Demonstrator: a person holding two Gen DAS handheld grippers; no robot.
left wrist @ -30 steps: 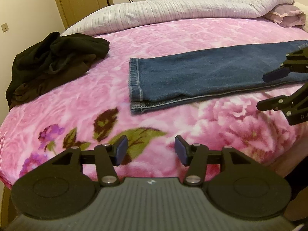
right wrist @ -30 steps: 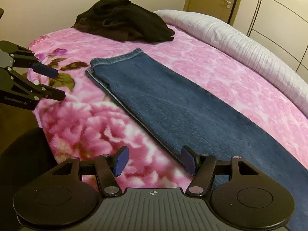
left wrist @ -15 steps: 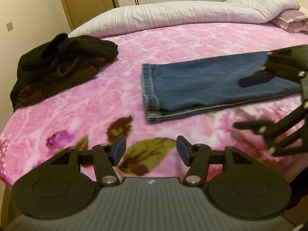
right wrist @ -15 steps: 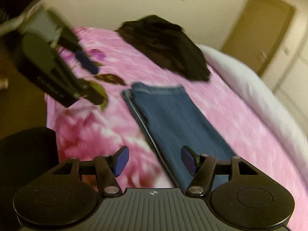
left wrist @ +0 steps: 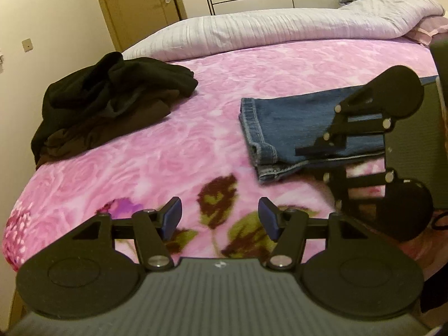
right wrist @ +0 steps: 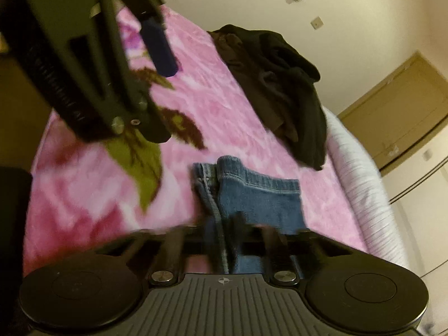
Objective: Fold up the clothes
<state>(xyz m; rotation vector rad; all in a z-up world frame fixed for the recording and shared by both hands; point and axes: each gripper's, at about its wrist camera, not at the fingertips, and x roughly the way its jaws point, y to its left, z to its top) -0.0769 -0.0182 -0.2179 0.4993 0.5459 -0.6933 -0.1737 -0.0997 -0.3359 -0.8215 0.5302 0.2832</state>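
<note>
Blue jeans [left wrist: 291, 123] lie folded lengthwise on the pink floral blanket [left wrist: 196, 145], hem end towards me. My left gripper [left wrist: 219, 219] is open and empty, low over the blanket's near edge, short of the hem. My right gripper [right wrist: 224, 240] is blurred and closed on the near edge of the jeans [right wrist: 260, 198] by the hem. In the left wrist view it [left wrist: 308, 158] sits at the jeans' near edge, its jaws above and below the denim. The left gripper fills the upper left of the right wrist view [right wrist: 134, 64].
A heap of black clothes [left wrist: 112, 98] lies on the far left of the bed, also in the right wrist view [right wrist: 280, 89]. A pale striped duvet [left wrist: 280, 30] is rolled along the far side. A door [left wrist: 134, 5] and wardrobes stand behind.
My right gripper has swung down to the jeans' hem end and shut on the near edge. My left gripper has drifted left and a little back, still open.
</note>
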